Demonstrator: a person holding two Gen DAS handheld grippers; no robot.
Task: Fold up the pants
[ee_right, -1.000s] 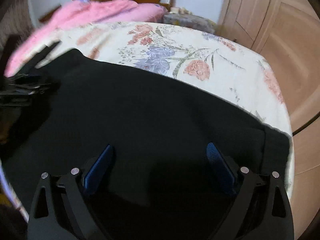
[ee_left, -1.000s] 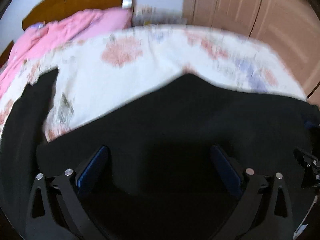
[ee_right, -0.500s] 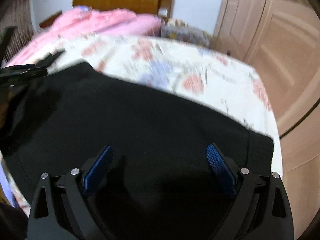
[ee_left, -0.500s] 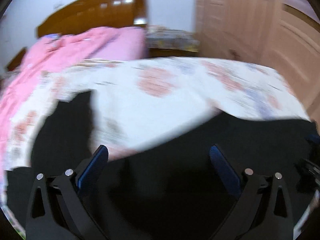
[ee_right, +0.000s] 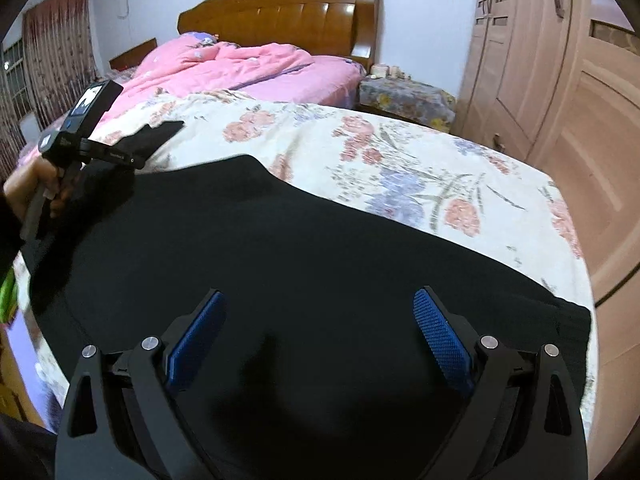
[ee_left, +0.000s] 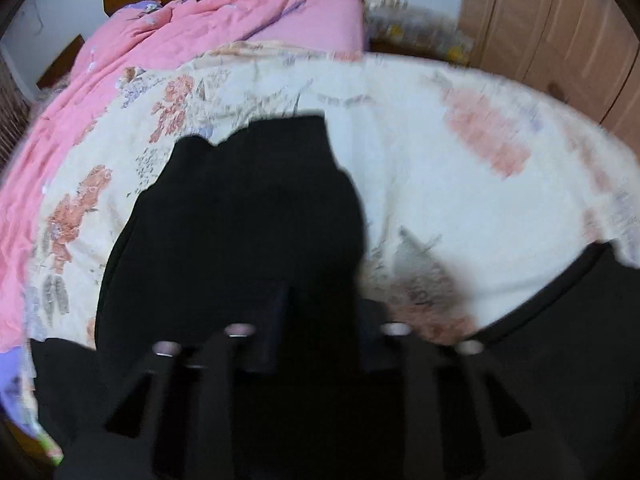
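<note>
The left gripper (ee_left: 316, 320) has just been closing and is clenched, apparently on the black pants (ee_left: 248, 220) spread across the flowered bed (ee_left: 460, 200). The right gripper (ee_right: 320, 344) hangs released above the cloth. A thin pinch could slip, letting the fold sag.

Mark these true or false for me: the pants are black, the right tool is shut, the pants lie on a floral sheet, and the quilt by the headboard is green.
1. The pants are black. True.
2. The right tool is shut. False: its jaws stand wide open, with the blue pads apart over the pants.
3. The pants lie on a floral sheet. True.
4. The quilt by the headboard is green. False: it is pink.
</note>
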